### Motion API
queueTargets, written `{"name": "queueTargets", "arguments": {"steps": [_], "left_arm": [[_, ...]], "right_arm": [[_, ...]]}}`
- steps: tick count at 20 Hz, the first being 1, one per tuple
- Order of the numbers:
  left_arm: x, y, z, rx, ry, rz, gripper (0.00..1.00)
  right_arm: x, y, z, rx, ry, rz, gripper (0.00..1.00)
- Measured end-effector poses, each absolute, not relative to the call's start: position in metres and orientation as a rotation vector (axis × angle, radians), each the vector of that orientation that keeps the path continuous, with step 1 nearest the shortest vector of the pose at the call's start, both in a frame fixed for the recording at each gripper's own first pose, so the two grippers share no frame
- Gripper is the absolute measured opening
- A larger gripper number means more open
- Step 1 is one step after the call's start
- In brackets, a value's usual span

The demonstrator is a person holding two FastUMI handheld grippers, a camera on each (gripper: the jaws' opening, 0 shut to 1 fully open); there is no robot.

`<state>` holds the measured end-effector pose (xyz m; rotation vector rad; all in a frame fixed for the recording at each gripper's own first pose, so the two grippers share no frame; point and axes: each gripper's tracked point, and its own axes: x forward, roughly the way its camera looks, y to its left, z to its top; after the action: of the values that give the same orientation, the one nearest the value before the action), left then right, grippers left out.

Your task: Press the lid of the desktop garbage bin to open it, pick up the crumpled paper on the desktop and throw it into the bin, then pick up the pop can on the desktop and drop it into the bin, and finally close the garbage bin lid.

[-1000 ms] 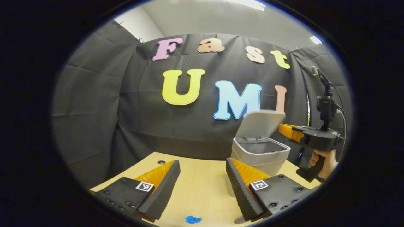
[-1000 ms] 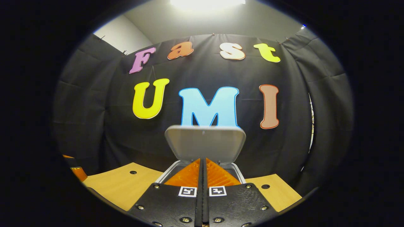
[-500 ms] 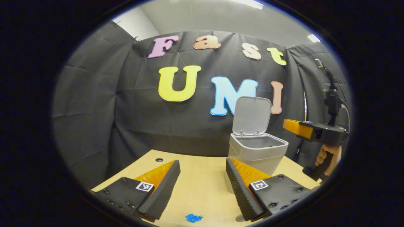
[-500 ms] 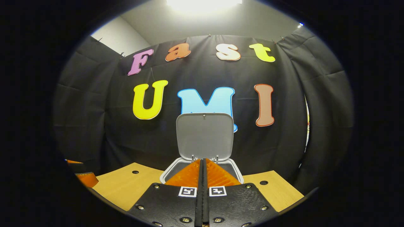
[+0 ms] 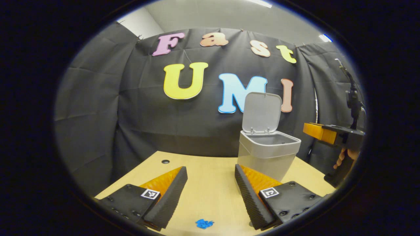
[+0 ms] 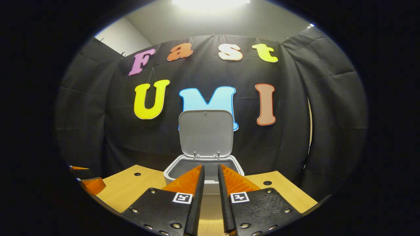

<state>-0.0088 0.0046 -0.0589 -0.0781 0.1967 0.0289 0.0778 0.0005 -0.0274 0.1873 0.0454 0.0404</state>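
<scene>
The grey desktop bin (image 5: 267, 154) stands on the wooden table with its lid (image 5: 261, 112) swung up, nearly upright. My left gripper (image 5: 210, 168) is open, low over the table in front and to the left of the bin, with nothing between its fingers. In the right gripper view the bin (image 6: 170, 171) is straight ahead with its lid (image 6: 206, 132) raised. My right gripper (image 6: 211, 167) is just short of the bin's front rim, fingers parted by a narrow gap and holding nothing. A small blue crumpled scrap (image 5: 204, 224) lies on the table near the left gripper.
A hand (image 5: 344, 156) holds the right gripper (image 5: 328, 135) at the right of the left gripper view, beside the bin at rim height. The tabletop (image 6: 131, 186) has small round holes (image 6: 267, 183). The left gripper's fingers (image 6: 90, 184) show at the far left.
The bin lid swung from half raised to nearly upright. My right gripper drew back from the bin and its fingers went from shut to slightly parted. The left gripper barely moved.
</scene>
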Motion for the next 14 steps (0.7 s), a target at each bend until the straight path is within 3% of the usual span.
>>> {"name": "queueTargets", "arguments": {"steps": [3,6,8,9,10,13,14], "left_arm": [[-0.01,0.007,-0.083,-0.071,0.247,0.029,0.95],[-0.013,0.006,-0.103,-0.087,0.291,0.015,0.96],[-0.014,0.005,-0.117,-0.09,0.318,0.008,0.96],[-0.015,0.004,-0.125,-0.088,0.333,0.001,0.95],[-0.016,0.005,-0.133,-0.084,0.347,-0.002,0.95],[-0.02,0.001,-0.157,-0.083,0.395,-0.025,0.95],[-0.021,0.0,-0.166,-0.079,0.411,-0.032,0.96]], "right_arm": [[0.069,-0.008,-0.033,0.199,0.048,0.007,0.34],[0.06,-0.014,-0.037,0.21,0.061,-0.012,0.49],[0.053,-0.015,-0.04,0.215,0.071,-0.017,0.49],[0.05,-0.015,-0.041,0.217,0.078,-0.015,0.57],[0.047,-0.016,-0.043,0.216,0.085,-0.023,0.72],[0.036,-0.015,-0.045,0.202,0.109,-0.039,0.8],[0.032,-0.015,-0.046,0.193,0.114,-0.046,0.87]]}}
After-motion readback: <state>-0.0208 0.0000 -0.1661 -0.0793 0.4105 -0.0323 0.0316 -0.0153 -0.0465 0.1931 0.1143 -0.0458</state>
